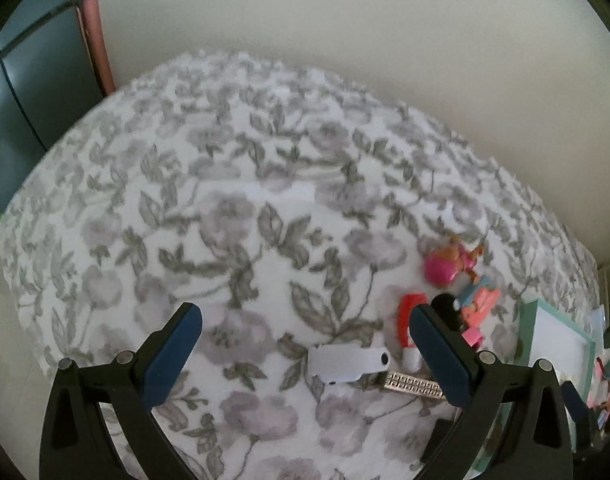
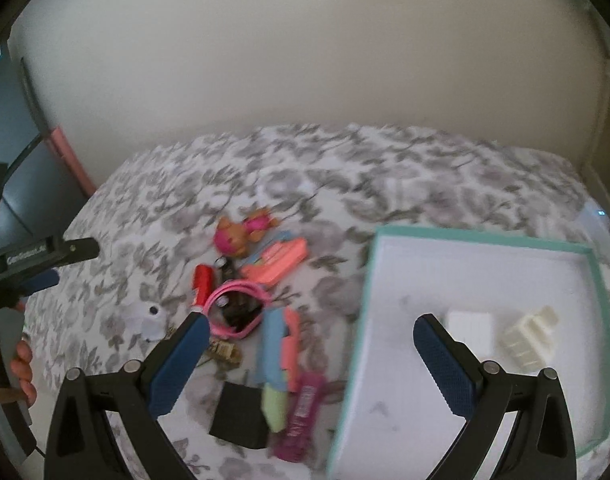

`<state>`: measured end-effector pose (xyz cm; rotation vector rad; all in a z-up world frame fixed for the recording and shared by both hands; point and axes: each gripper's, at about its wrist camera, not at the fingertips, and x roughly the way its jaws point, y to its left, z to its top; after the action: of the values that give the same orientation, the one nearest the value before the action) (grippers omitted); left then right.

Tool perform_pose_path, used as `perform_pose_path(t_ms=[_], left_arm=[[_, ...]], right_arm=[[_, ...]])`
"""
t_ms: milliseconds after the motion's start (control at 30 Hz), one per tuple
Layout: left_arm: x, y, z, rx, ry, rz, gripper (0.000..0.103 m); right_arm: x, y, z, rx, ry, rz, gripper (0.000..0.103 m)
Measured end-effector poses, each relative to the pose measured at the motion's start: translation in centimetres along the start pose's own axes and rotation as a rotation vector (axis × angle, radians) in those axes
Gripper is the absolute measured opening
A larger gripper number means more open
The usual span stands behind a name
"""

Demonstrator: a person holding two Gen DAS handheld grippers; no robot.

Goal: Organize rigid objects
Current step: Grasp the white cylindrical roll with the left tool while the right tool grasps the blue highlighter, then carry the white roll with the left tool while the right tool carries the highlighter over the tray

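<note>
- Left wrist view looks steeply down along its fingers (image 1: 187,344) at the floral bed (image 1: 233,184), close in.
- Right wrist view faces the teal tray (image 2: 481,238) from the right.
- Both share the pink doll (image 1: 445,266) and toy pile.

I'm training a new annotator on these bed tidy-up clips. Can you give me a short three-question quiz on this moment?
1. True or false: the tray with the teal rim already holds two white pieces.
2. What does the right gripper hold?
A. the pink cable
B. the red tube
C. nothing
3. Fill in: in the left wrist view, the flat white tag on the floral bedspread lies between the fingers of the ____ gripper, which is open.

Key: 1 true. 2 C; its jaws stand open over the tray's edge and the toy pile. 3 left.
</note>
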<state>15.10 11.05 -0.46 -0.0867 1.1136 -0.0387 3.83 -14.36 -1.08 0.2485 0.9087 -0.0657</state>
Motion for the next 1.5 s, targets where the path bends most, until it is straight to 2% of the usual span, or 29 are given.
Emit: perform_pose_path(t_ms=[100,267,333,467,567,733,833,967,1233,1500], left_arm=[[1.7,-0.2,-0.4,-0.001,0.061,-0.016,0.103],[4.1,-1.3,-1.2,0.012,0.142,-0.04,0.103],[4.6,-1.6,-1.5,0.016,0.163,-0.053,0.103],[5.6,-2.2,-2.1,0.022,0.193,-0.077,0.101],[6.4,-2.3,-2.3,0.016,0.218,-0.088,0.085],[7.7,-2.2,-2.9,0.005,0.255,-0.088,0.074],[7.9,-2.4,-3.3,0.006,0.26,-0.102,0.069],[7.9,-2.9,-3.4,0.038,0.245,-0.082,0.067],[8.6,-3.8,-3.6,0.085,0.235,-0.031,0.066],[8.2,-3.4,-3.6,0.061,0.223,-0.048,0.06]], right_arm=[[1.6,1.0,-0.4,-0.023,0.037,0.009,0.096],[3.9,1.7,-1.0,-0.029,0.094,0.023,0.077],[4.4,1.8,-1.2,-0.03,0.11,0.034,0.065],[5.5,1.9,-1.6,-0.027,0.139,0.036,0.05],[6.0,1.9,-1.9,-0.017,0.153,0.042,0.04],[6.4,1.5,-2.2,-0.009,0.159,0.029,0.031],[6.7,1.0,-2.3,0.016,0.165,0.031,0.027],[7.2,0.6,-2.7,0.032,0.177,0.035,0.023],[7.2,0.6,-2.7,0.031,0.18,0.031,0.022],[7.0,0.2,-2.6,0.061,0.178,0.034,0.022]])
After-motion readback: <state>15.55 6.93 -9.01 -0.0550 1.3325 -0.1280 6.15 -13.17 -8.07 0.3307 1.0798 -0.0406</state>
